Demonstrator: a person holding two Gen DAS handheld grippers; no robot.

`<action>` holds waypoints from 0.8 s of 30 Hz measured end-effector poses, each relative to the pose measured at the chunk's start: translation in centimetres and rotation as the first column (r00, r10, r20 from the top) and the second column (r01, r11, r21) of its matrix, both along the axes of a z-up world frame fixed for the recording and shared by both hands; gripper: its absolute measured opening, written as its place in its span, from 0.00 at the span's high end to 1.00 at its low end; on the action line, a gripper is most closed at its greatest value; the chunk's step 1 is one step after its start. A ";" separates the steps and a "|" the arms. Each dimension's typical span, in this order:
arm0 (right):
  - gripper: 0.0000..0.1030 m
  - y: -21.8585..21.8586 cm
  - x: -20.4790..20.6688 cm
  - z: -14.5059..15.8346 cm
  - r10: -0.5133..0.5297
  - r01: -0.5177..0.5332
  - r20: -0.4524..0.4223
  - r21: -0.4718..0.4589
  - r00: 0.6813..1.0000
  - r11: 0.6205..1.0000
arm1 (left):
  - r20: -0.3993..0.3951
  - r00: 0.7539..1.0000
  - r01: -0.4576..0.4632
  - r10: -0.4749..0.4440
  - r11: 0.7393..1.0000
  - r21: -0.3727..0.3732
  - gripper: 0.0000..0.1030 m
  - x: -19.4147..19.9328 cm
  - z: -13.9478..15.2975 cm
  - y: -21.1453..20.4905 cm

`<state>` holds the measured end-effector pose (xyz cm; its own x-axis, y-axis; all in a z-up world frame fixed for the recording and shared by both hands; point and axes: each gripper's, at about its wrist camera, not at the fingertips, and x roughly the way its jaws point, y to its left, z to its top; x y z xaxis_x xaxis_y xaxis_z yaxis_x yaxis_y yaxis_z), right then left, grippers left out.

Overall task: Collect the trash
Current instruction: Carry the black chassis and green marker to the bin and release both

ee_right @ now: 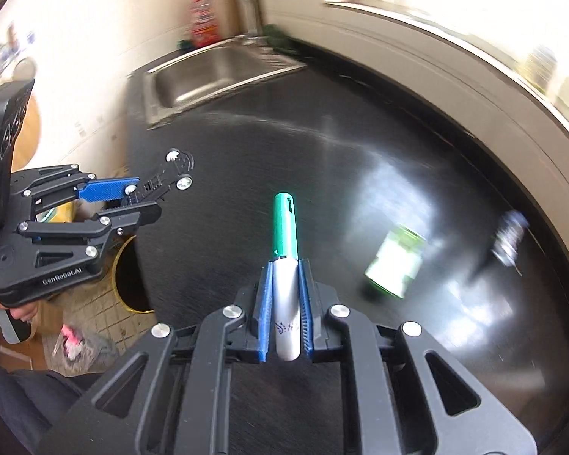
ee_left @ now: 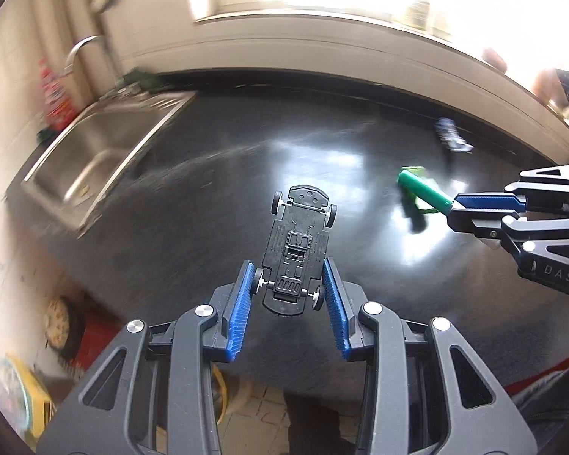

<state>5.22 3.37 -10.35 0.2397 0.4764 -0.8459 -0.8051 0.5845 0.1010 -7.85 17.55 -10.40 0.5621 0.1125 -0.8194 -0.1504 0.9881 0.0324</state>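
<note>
Left wrist view
Left gripper (ee_left: 289, 284): I have its blue pads closed on the rear end of a toy car (ee_left: 297, 250), which is held above the counter with its black underside and wheels facing my camera and its nose pointing away.
Countertop (ee_left: 216, 197): dark, glossy, blurred by motion, with bright window glare near its middle.
Right gripper (ee_left: 459, 210): enters from the right edge, jaws pinched on a green marker (ee_left: 425, 191) that points left.
Green packet (ee_left: 413, 172): lies on the counter just behind the marker's tip; too smeared to read.
Crumpled wrapper (ee_left: 451, 134): blue and white, farther back near the wall, well apart from the car.
Sink (ee_left: 95, 151): steel basin at the left end of the counter, with a faucet (ee_left: 83, 49) behind it.

Right wrist view
Right gripper (ee_right: 284, 284): I see both blue pads tight against the marker's silver barrel; the green cap (ee_right: 285, 223) sticks out ahead over the counter.
Left gripper (ee_right: 132, 199): at the left, off the counter's edge, gripping the toy car (ee_right: 167, 180) seen edge-on.
Green packet (ee_right: 396, 261): flat on the counter, right of the marker.
Crumpled wrapper (ee_right: 510, 239): further right, near the wall.
Bin (ee_right: 131, 276): yellow-rimmed, on the tiled floor below the left gripper.
</note>
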 end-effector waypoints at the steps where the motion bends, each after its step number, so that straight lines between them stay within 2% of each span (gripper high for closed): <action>1: 0.86 2.2 -0.6 -0.1 0.051 -0.051 -0.005 0.000 0.999 0.999 | -0.003 0.999 -0.036 0.036 0.999 0.004 0.65 -0.9 -0.1 1.2; 5: 0.86 9.7 -3.4 -0.7 0.220 -0.220 -0.028 0.006 0.975 0.975 | -0.021 0.981 -0.191 0.192 0.981 0.009 0.65 -5.2 -1.0 6.2; 7: 0.86 12.9 -5.0 -1.0 0.291 -0.291 -0.042 0.009 0.956 0.957 | -0.035 0.961 -0.274 0.274 0.962 0.009 0.65 -7.6 -1.7 8.8; 13: 0.86 22.3 -10.3 -2.9 0.492 -0.494 -0.119 0.015 0.862 0.869 | -0.081 0.889 -0.455 0.452 0.891 -0.020 0.65 -13.3 -4.2 14.3; 18: 0.86 27.8 -14.1 -5.0 0.583 -0.592 -0.164 -0.010 0.796 0.806 | -0.133 0.824 -0.562 0.552 0.826 -0.054 0.65 -17.2 -7.3 17.8; 19: 0.86 28.8 -14.8 -5.5 0.594 -0.606 -0.176 -0.017 0.785 0.795 | -0.139 0.817 -0.571 0.560 0.819 -0.060 0.65 -17.7 -7.9 18.0; 24: 0.86 31.5 -16.5 -7.7 0.614 -0.639 -0.235 -0.048 0.754 0.767 | -0.180 0.775 -0.626 0.605 0.773 -0.097 0.65 -20.1 -11.3 20.2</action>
<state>-11.24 34.88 -18.10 -0.2518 0.3552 -0.9003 -0.9654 -0.0267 0.2594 -27.90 37.78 -21.70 0.2996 0.2734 -0.9140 -0.7329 0.6793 -0.0370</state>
